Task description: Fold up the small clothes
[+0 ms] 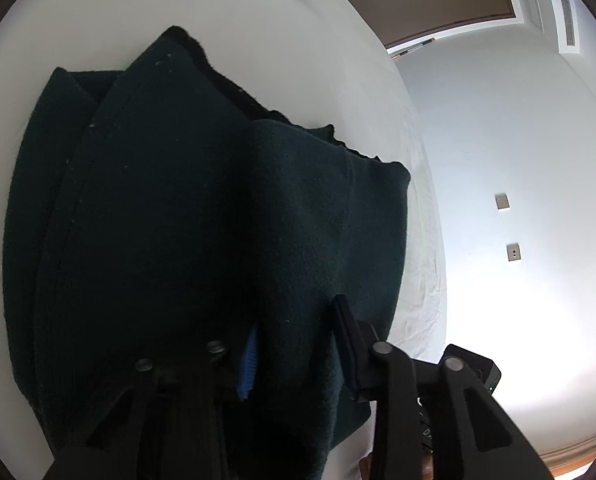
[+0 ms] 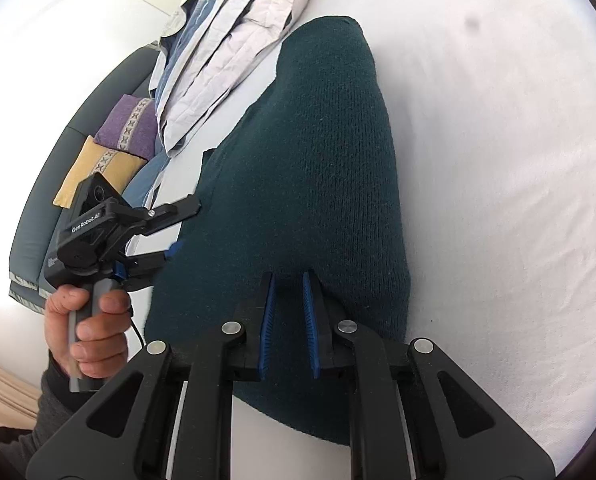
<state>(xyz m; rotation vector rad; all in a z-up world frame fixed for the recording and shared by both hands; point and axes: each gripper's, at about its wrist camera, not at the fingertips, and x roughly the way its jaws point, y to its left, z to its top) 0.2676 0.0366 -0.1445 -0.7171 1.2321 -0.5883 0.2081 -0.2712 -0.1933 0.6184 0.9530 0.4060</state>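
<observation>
White bed under green knit garment (folded bedding beside)

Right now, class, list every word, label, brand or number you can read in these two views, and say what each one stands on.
"GenRobot.AI": white lettering on the black body of the left gripper, seen from the right wrist view.
A small white mark lower on that same body: too small to read.
White characters on the dark device behind the fingers in the left wrist view: too blurred to read.
The dark green garment shows no text.

left gripper: nipping knit | right gripper: apparently nipping too
</observation>
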